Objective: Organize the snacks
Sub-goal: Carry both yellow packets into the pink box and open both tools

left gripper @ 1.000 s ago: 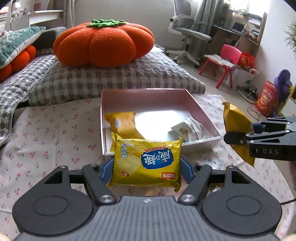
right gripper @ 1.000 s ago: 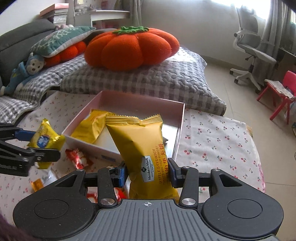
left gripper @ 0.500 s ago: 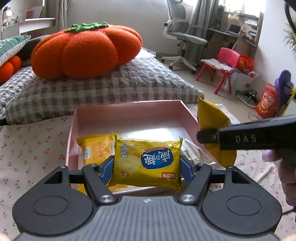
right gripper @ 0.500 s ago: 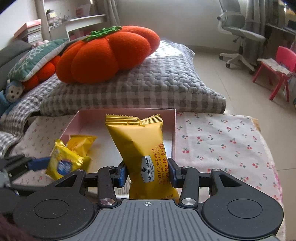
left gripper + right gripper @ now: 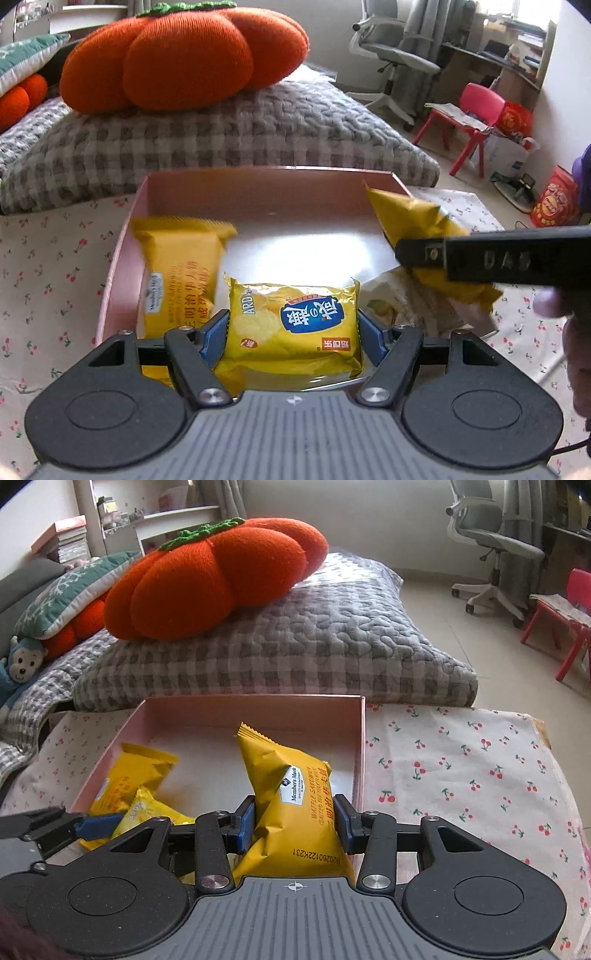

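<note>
A shallow pink box (image 5: 258, 181) (image 5: 360, 746) lies on the cherry-print cloth. My left gripper (image 5: 293, 332) is shut on a yellow chip packet (image 5: 295, 321) and holds it over the box's near edge. My right gripper (image 5: 294, 818) is shut on a yellow waffle sandwich packet (image 5: 295, 797), tilted over the box's right side; it shows at the right of the left wrist view (image 5: 413, 221). A second waffle packet (image 5: 181, 273) (image 5: 129, 775) lies in the box at the left. A pale wrapped snack (image 5: 410, 302) lies in the box at the right.
A grey checked cushion (image 5: 221, 129) with an orange pumpkin pillow (image 5: 184, 51) lies just behind the box. The cherry-print cloth (image 5: 461, 768) stretches to the right. An office chair (image 5: 495, 550) and a red child's chair (image 5: 476, 114) stand on the floor beyond.
Both grippers have moved forward and down over the box with their packets. The waffle packet in the right gripper has tipped to the left.
</note>
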